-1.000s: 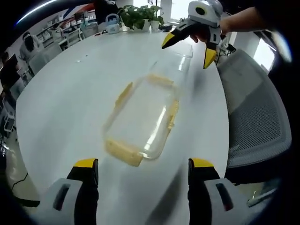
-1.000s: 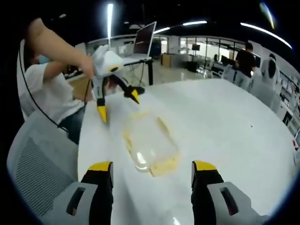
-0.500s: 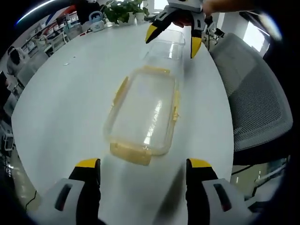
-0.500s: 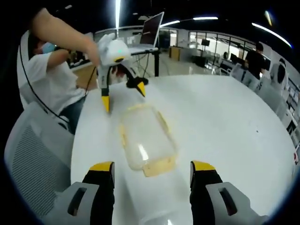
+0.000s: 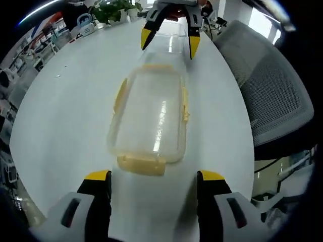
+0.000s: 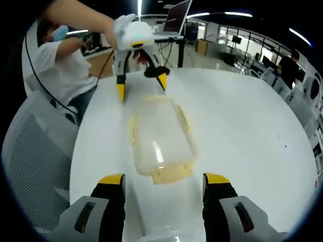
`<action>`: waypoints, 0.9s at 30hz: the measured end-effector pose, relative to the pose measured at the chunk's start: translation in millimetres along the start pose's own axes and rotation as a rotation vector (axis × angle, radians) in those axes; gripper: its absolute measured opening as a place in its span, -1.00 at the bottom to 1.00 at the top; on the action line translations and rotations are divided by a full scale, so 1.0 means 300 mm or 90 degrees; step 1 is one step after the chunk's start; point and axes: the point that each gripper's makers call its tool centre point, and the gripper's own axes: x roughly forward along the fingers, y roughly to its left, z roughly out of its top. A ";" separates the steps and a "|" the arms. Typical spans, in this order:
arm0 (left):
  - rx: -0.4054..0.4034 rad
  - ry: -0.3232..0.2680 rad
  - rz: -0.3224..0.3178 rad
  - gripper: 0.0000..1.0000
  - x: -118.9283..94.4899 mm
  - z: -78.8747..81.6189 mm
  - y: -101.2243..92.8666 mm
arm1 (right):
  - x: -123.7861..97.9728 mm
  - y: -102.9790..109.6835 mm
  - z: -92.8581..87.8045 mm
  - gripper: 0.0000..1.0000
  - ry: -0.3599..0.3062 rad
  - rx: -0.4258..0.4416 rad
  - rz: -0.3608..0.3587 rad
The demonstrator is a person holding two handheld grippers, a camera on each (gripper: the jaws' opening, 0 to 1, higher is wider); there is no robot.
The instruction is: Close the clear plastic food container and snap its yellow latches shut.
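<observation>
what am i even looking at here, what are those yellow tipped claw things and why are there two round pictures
Those claws are two hand-held grippers, one in each of a person's hands. Each carries a fisheye camera looking forward along its own two jaws, hence two round pictures of one scene from opposite ends.

In the left gripper view, the left gripper rises from the bottom with jaws open, and the right gripper shows at the top, facing it. The right gripper view shows the reverse.

Between them on the white table is a clear plastic container with yellow latches along its edges. Neither gripper holds anything; both are open. A grey mesh chair stands beside the table, and a person's arm holds the left gripper.
</observation>
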 end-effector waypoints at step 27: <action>0.053 0.037 -0.048 0.19 0.034 0.009 0.006 | 0.104 -0.002 -0.037 0.08 0.081 -0.051 0.066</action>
